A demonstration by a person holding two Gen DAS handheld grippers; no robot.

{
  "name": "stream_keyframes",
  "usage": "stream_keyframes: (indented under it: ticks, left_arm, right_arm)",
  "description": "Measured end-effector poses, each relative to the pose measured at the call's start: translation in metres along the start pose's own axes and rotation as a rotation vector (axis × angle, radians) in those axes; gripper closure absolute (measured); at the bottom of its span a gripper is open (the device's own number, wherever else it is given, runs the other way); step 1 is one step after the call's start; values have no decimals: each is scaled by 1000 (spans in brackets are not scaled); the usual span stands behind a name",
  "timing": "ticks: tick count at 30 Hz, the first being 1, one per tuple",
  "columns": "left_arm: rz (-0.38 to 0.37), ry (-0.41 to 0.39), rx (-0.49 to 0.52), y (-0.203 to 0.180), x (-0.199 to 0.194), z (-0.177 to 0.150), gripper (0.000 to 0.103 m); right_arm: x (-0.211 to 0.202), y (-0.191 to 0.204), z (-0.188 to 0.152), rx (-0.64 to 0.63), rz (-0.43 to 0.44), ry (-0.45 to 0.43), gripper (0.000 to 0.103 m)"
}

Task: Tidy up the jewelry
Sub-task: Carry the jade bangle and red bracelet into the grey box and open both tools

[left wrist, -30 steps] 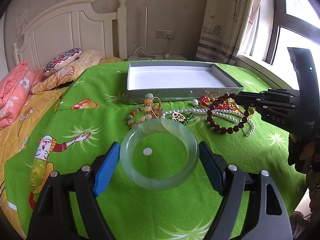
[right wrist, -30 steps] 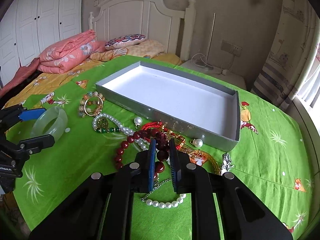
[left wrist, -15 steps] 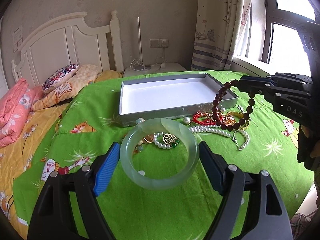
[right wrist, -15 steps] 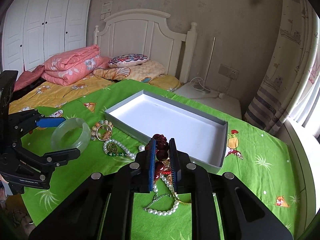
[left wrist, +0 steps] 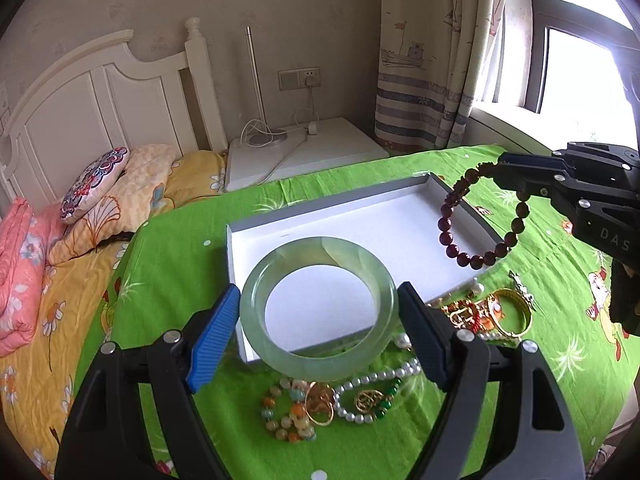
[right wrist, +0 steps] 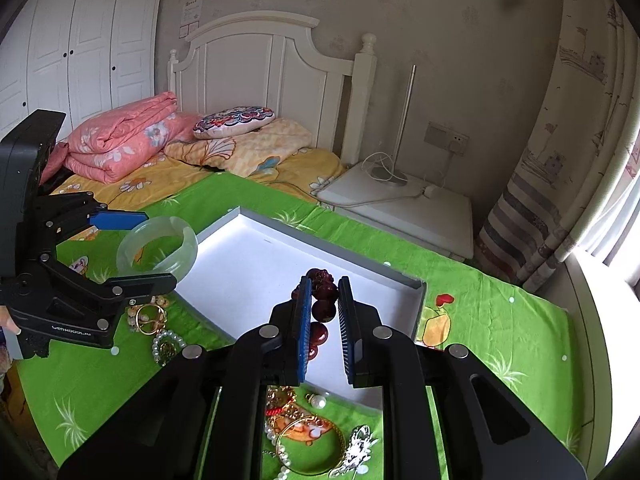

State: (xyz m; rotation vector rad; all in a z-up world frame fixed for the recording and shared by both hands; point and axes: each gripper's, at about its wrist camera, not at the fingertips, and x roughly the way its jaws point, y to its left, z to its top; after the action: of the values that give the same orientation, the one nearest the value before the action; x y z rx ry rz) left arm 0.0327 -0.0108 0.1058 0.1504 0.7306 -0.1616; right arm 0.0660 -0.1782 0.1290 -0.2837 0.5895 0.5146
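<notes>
- Both grippers have risen from the green cloth (left wrist: 172, 240) since a second ago and now hang over the tray (left wrist: 436, 192)
- left gripper (left wrist: 320, 320) has its jaws spread wide, clamping the jade bangle (left wrist: 256, 304) by its outer rim; right gripper (right wrist: 325, 308) has its jaws nearly together, pinching the red bead bracelet (left wrist: 452, 240), which dangles
- step in hand, as I judge: carrying both to the tray; next calls for lowering and letting go; the rest of the jewelry pile (left wrist: 360, 400) lies on the cloth.

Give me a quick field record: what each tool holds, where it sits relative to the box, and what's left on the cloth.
left tool: shut on jade bangle, held above the near left corner of the box
right tool: shut on dark red bead bracelet, hanging over the box
box: open, white inside, nothing in it
green cloth: pearl strand, gold pieces, pastel bead bracelet beside the box
</notes>
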Motion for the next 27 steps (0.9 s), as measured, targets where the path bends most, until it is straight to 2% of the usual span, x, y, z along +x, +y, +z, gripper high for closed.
stream_keyframes:
  ticks: [6,12,14,16,17,18,20,24,27]
  left_arm:
    - [-25,86,-26,12,43,25,25]
    - [-28,149,-13,17,77,36,25]
    - [-37,172,1,17,86,37,25]
    - [-86,195,12,17,93,36,24]
    - [-101,204,16,18,96,35,24]
    - [-98,200,22,19,96,34,24]
    - [-98,199,25,23,97,36,24]
    - [-116,187,2,33,96,38,20]
    - [-87,198,51,28,100,31,20]
  right_arm:
    - [33,-18,13,43,19,45,88]
    - [55,-25,23,93,55,41,88]
    - [64,-26,23,88,26,59,88]
    - [71,-26,22,68,-5,80,86]
    - [74,-29,20,80,3,97,77]
    - [77,-32,17,89,12,113,58]
    - [77,-36,9,91,-1,114,40]
    - [84,-42,-11,101,-1,149,40]
    - [91,-42,-30,103,10,195,44]
